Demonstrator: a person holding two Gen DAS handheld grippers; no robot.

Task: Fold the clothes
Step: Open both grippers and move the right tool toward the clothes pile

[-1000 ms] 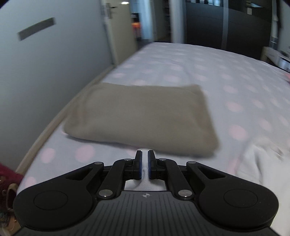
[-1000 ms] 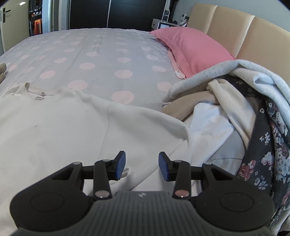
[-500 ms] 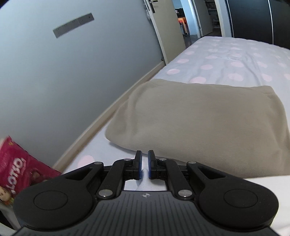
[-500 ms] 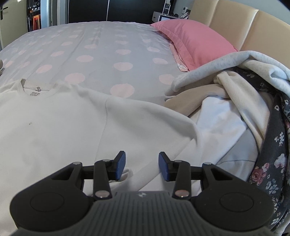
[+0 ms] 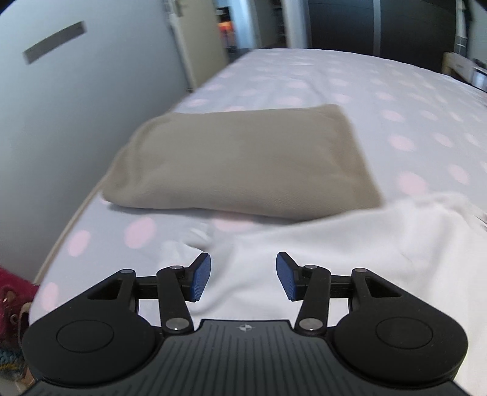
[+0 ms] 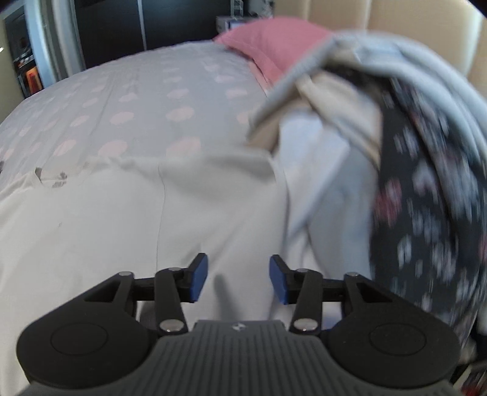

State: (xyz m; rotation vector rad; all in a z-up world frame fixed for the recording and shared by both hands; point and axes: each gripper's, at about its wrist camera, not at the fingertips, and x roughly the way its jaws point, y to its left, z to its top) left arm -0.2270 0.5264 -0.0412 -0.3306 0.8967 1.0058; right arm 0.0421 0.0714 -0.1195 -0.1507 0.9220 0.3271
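While our left hand-held gripper (image 5: pixel 243 275), jaws just opened, hovers empty over the cream cotton shirt (image 5: pixel 350 243) spread on the dotted bed (image 5: pixel 334 76), our right hand-held gripper (image 6: pixel 236 278), widening, grips nothing; next, we judge, pinch a sleeve

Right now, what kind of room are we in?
Most likely a bedroom. There's a big bed with a pink-spotted sheet, a pink pillow by a padded headboard, and a pile of clothes waiting to be folded.
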